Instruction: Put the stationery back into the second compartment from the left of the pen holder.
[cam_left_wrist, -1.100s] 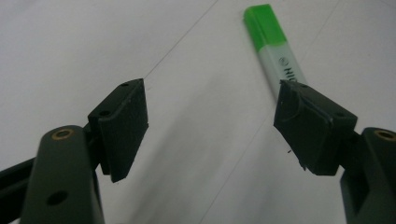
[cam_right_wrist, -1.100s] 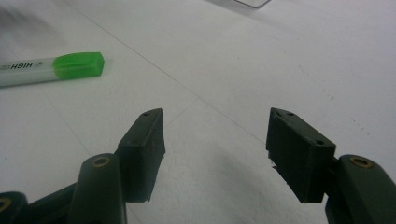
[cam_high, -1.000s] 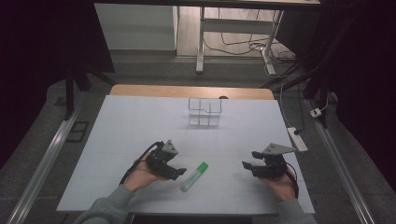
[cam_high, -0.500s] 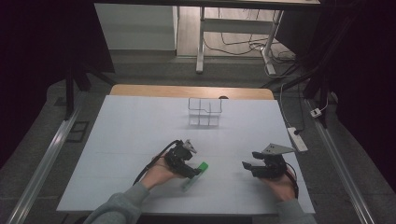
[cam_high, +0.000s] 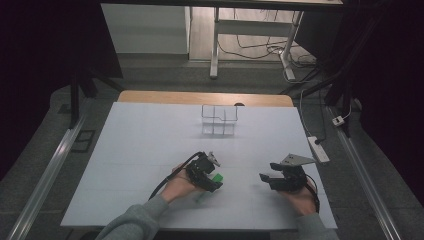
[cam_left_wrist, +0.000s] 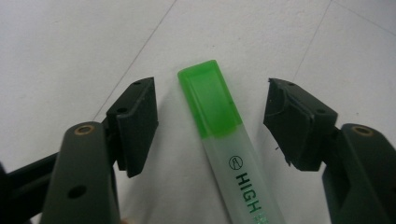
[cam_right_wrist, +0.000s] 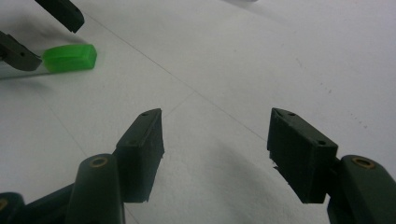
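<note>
Green-capped highlighter (cam_left_wrist: 219, 140) flat on white table (cam_high: 140, 145), between closing, not yet touching jaws of left gripper (cam_left_wrist: 210, 121)

Left gripper (cam_high: 212, 176) sits lower centre of the high view, fingers (cam_left_wrist: 135, 123) apart and just closing; right gripper (cam_high: 270, 179), lower right, seemingly level, fingers apart.

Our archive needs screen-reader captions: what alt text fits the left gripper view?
A green-capped highlighter lies on a white table between the open black jaws of the left gripper, which have just been closing without touching it. Its clear barrel runs toward the camera, printed "HIGH".
</note>
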